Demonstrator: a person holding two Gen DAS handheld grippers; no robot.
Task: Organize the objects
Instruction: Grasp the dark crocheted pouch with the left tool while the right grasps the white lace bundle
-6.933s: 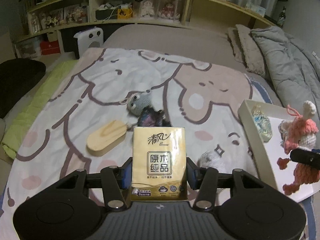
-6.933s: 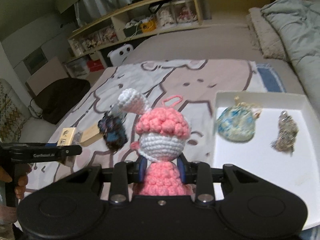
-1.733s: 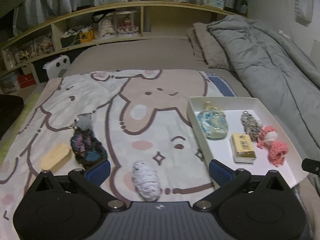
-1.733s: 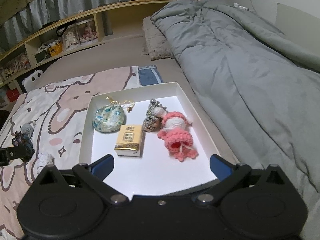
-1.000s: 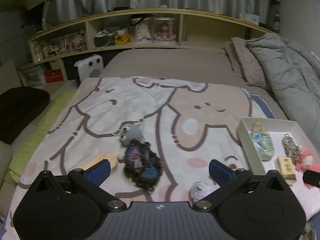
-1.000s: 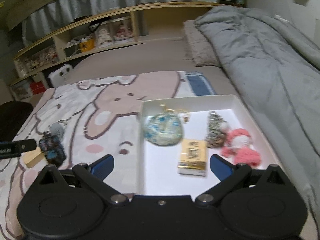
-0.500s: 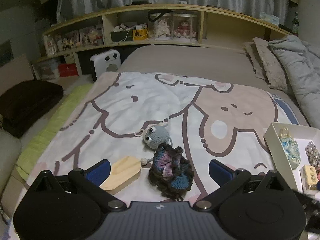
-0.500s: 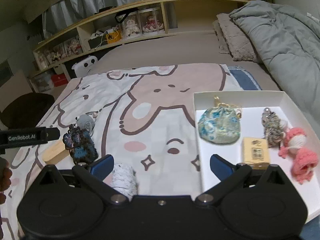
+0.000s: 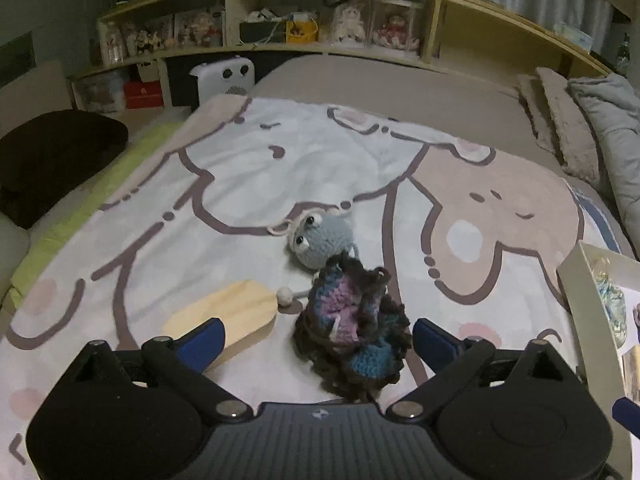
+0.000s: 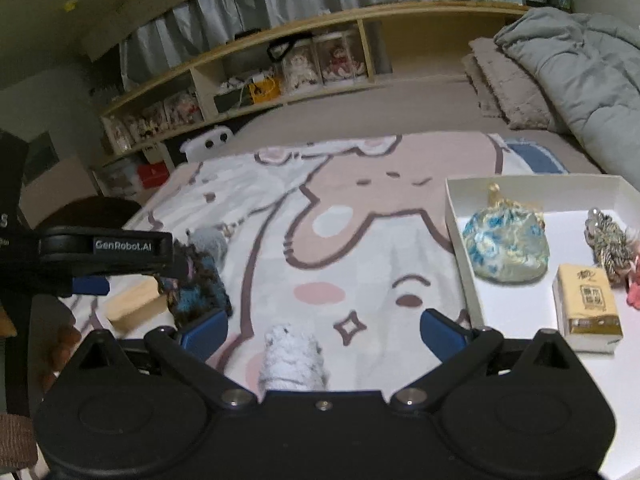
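A dark purple-and-blue crochet piece (image 9: 352, 332) lies on the cartoon blanket between the jaws of my left gripper (image 9: 316, 342). The jaws are closing, and the pads stand clear of it on both sides. Just beyond it lie a grey crochet head (image 9: 324, 240) and a pale wooden block (image 9: 228, 320). My right gripper (image 10: 322, 332) is open over a white fuzzy toy (image 10: 292, 356), which sits low between its fingers, untouched. The white tray (image 10: 456, 232) at the right holds a blue flowered pouch (image 10: 504, 248), a gold tissue pack (image 10: 588, 304) and a tassel charm (image 10: 608, 244).
A grey duvet (image 10: 580, 64) and pillows (image 10: 508, 80) lie at the back right. A wooden shelf (image 9: 332, 48) with dolls runs along the head of the bed. A white heater (image 9: 224, 76) and a dark cushion (image 9: 52, 152) sit off the left side.
Both grippers have swung left from the tray and sunk toward the blanket. The dark crochet piece now sits between the left jaws, and the white fuzzy toy has come between the right fingers.
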